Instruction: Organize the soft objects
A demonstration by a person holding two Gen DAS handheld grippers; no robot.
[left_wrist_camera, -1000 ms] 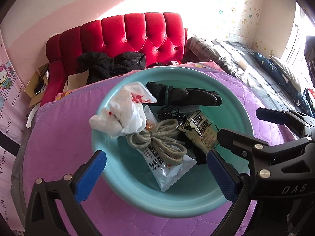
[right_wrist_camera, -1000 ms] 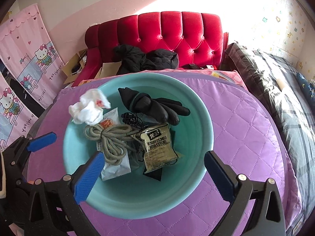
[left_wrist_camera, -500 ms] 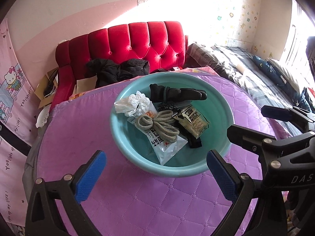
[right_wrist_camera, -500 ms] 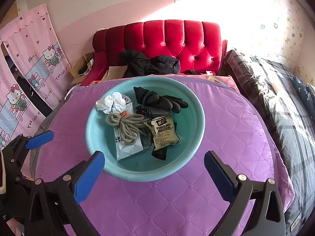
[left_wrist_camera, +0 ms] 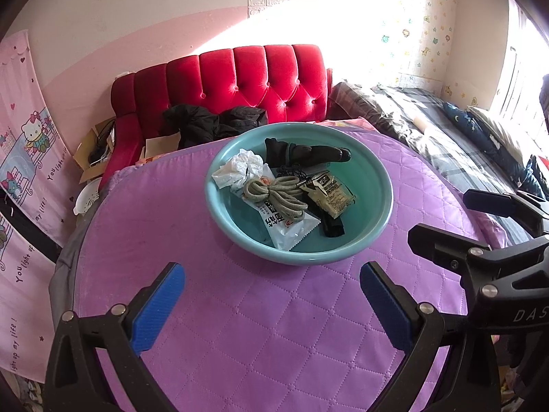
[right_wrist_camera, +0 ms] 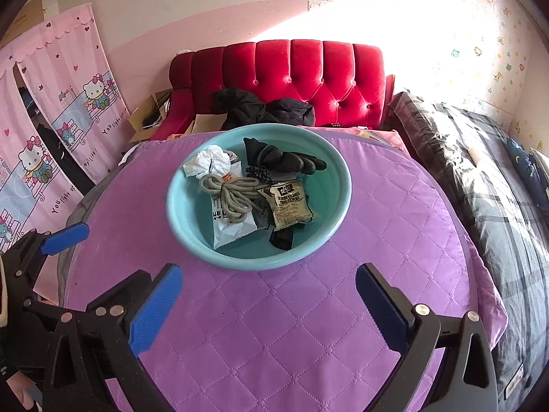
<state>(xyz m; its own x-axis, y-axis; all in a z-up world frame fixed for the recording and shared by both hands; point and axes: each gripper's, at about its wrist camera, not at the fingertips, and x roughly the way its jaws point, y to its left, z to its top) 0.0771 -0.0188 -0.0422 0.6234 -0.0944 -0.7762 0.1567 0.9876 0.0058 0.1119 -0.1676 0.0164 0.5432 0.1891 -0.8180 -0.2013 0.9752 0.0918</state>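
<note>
Lettering "DAS" marks the right gripper (left_wrist_camera: 487, 237) (spread, empty); left gripper (left_wrist_camera: 271, 304) likewise gapes, both now farther back from the basin (left_wrist_camera: 377, 185).

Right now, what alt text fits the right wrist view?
A teal basin on a purple quilted table holds a rope coil, black glove, crumpled white plastic bag and snack packets. The right gripper hovers open before it, empty.

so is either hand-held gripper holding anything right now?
No. Left hand-held gripper and right hand-held gripper are both open and empty over the purple cover, short of the teal basin.
</note>
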